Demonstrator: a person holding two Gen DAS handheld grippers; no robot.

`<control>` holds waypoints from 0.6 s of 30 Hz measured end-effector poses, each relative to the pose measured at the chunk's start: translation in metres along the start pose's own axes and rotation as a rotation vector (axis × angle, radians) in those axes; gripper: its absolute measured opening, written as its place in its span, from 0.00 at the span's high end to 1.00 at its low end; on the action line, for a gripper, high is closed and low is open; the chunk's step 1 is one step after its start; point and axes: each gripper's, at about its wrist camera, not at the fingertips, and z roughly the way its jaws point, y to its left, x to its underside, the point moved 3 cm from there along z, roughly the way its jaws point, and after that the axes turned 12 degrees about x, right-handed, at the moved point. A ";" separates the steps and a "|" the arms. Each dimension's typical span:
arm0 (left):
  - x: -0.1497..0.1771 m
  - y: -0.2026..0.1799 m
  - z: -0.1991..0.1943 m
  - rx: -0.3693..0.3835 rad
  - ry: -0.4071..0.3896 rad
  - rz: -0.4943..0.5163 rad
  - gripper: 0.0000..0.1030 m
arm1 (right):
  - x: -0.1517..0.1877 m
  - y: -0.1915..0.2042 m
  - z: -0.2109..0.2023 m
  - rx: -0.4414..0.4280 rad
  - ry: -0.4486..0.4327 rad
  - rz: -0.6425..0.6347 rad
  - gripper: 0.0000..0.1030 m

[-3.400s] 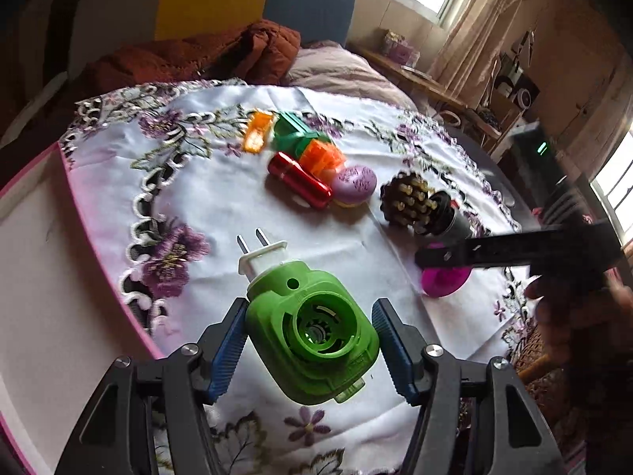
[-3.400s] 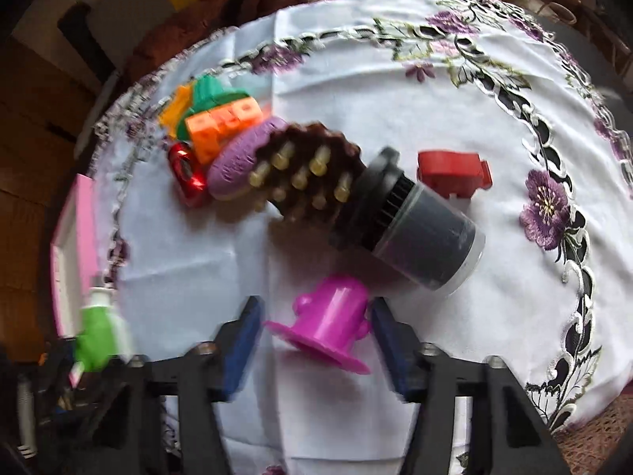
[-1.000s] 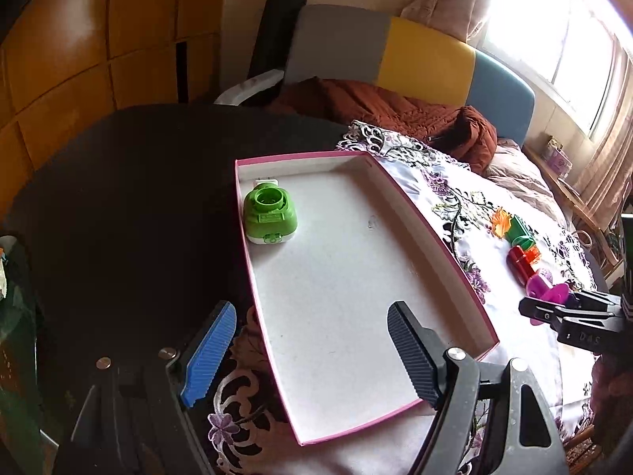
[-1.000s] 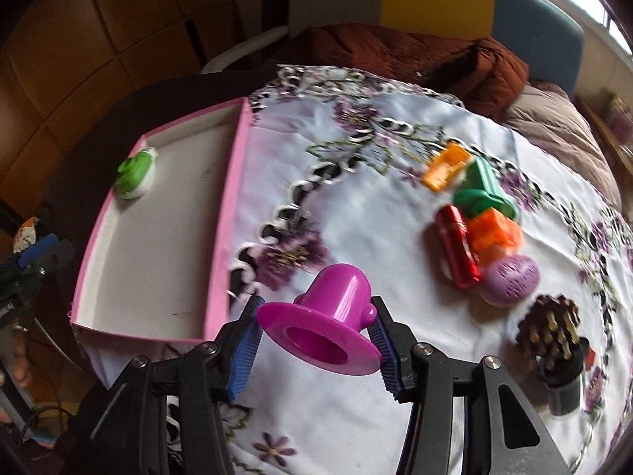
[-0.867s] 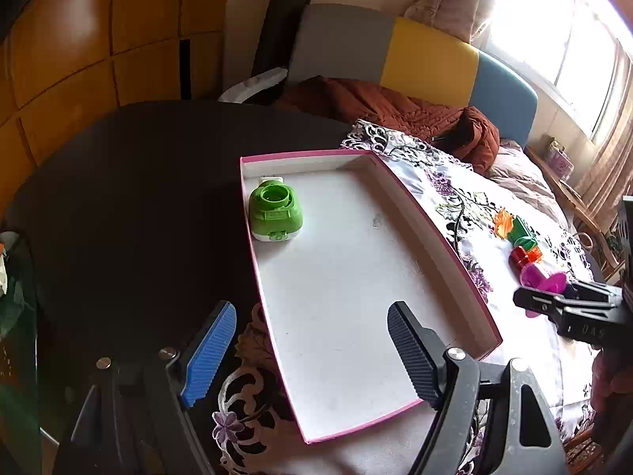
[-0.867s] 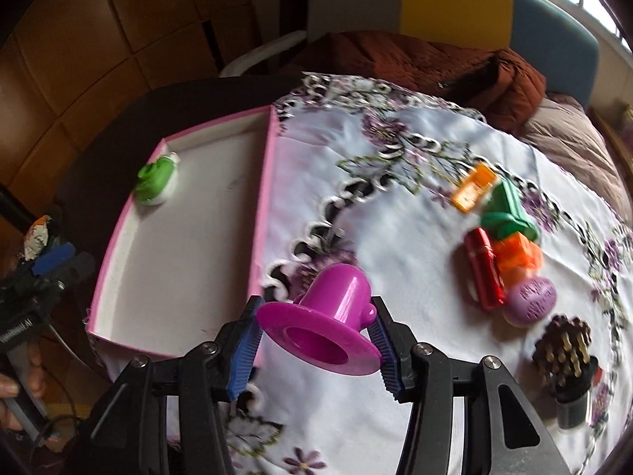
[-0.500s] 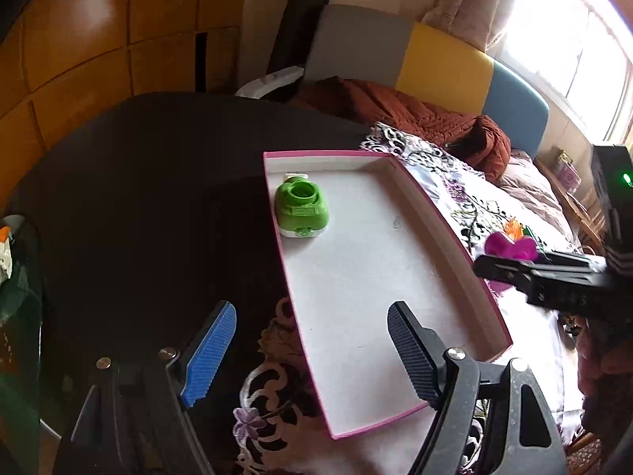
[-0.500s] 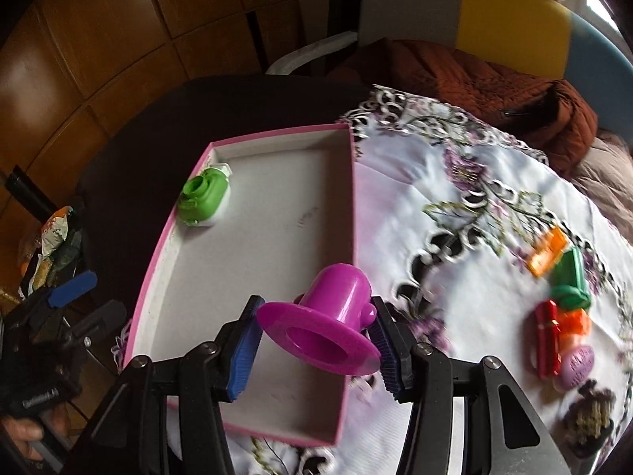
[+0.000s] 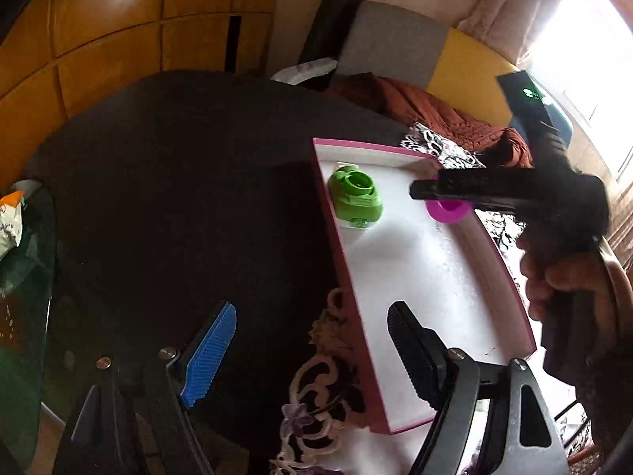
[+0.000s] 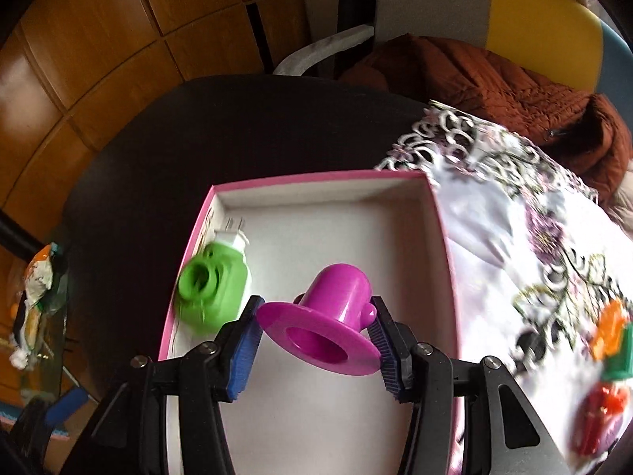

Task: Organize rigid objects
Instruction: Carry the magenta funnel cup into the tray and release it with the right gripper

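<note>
Right wrist view puts the magenta flanged cup (image 10: 330, 326) in the middle: the right gripper (image 10: 316, 340) clamps it between its blue ribbed pads (image 10: 243, 350), brim toward the camera and the rounded crown pointing away, over the floor of the pink-rimmed white tray (image 10: 399, 188). Whether it touches the tray floor cannot be told from here. Just to its left lies the green plug-in device (image 10: 211, 287), white prongs aimed at the tray's far left corner, resting against the left wall. To the right of the tray spreads the embroidered white tablecloth (image 10: 514, 221), and at the frame's right edge sit blurred orange, green and red pieces (image 10: 611, 352) (too smeared to name).

The left wrist view shows what the other cannot: the right gripper seen from the side as a dark bar (image 9: 474, 190) reaching over the tray's far end (image 9: 368, 148), the cup (image 9: 447, 209) showing as a magenta disc below it, and the person's hand (image 9: 561, 277) behind. The green device (image 9: 356, 198) sits apart from the cup, nearer the left wall. The left gripper (image 9: 312, 344) hangs spread wide with nothing between its fingers, above the dark table (image 9: 178, 182) and the tray's near left edge.
</note>
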 end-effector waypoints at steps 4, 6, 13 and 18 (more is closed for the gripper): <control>0.002 0.008 0.001 -0.004 0.005 -0.022 0.22 | -0.010 0.011 0.013 -0.005 0.011 0.005 0.47; 0.001 0.010 0.000 -0.004 0.000 -0.026 0.22 | -0.010 0.010 0.012 -0.019 0.005 0.014 0.42; 0.004 0.009 -0.007 0.010 -0.015 -0.023 0.22 | -0.001 -0.012 -0.019 -0.047 -0.066 0.059 0.31; 0.001 0.000 -0.010 0.024 -0.018 -0.021 0.22 | 0.019 -0.033 -0.049 -0.007 -0.130 0.049 0.27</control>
